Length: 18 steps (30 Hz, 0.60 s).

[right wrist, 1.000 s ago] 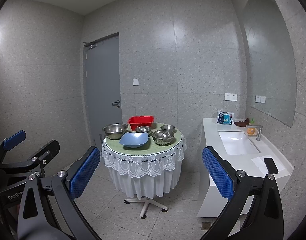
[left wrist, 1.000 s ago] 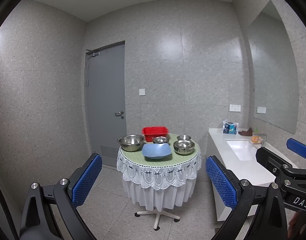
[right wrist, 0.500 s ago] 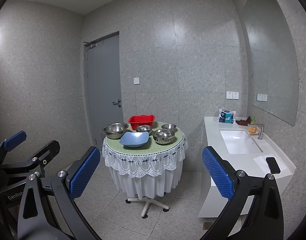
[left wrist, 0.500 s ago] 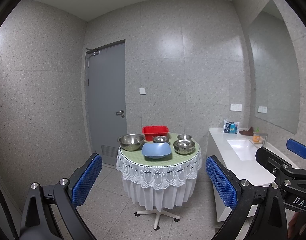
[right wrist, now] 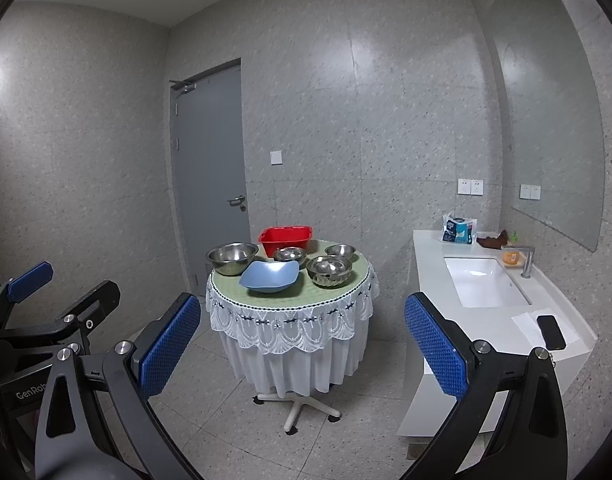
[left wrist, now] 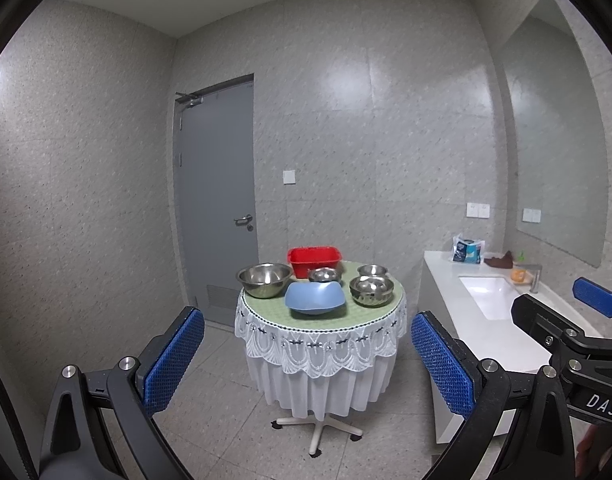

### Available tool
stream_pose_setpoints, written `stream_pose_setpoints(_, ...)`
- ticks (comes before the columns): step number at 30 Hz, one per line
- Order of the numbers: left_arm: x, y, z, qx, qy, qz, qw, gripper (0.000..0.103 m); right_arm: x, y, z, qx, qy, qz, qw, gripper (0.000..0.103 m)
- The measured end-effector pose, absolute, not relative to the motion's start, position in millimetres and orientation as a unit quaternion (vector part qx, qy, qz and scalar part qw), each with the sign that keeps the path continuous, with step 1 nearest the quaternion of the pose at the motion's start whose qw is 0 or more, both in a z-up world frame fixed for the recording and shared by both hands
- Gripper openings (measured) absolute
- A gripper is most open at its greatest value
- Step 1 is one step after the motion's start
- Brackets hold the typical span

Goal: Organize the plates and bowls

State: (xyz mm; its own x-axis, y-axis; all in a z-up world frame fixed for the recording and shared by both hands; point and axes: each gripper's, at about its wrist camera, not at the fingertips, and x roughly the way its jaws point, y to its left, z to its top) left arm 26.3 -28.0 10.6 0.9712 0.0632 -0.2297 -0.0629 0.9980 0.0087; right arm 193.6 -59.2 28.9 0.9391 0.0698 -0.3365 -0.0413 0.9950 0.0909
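Two grippers in view, both well back from the table, neither touching anything. Left gripper: blue pads spread wide, nothing between them. Right gripper: pads likewise wide apart and empty.

Round table with green top and white lace cloth stands mid-room on a star base. On it:
- large steel bowl at left edge
- red tub at the far side
- small steel bowl just in front of the tub
- blue bowl at the near centre, square-ish rim
- ribbed steel bowl at right, with something inside that I cannot make out
- another small steel bowl behind it

White counter with sink along the right wall; a dark phone lies on paper at its near end. Grey door shut, behind the table to the left.
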Motion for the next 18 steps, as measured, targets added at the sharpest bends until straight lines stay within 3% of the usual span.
stream_pose_setpoints(18, 102, -29, 31, -0.003, 0.162, 0.032, 0.986, 0.102, 250, -71, 24, 0.047, 0.202, 0.033, 0.978, 0.103)
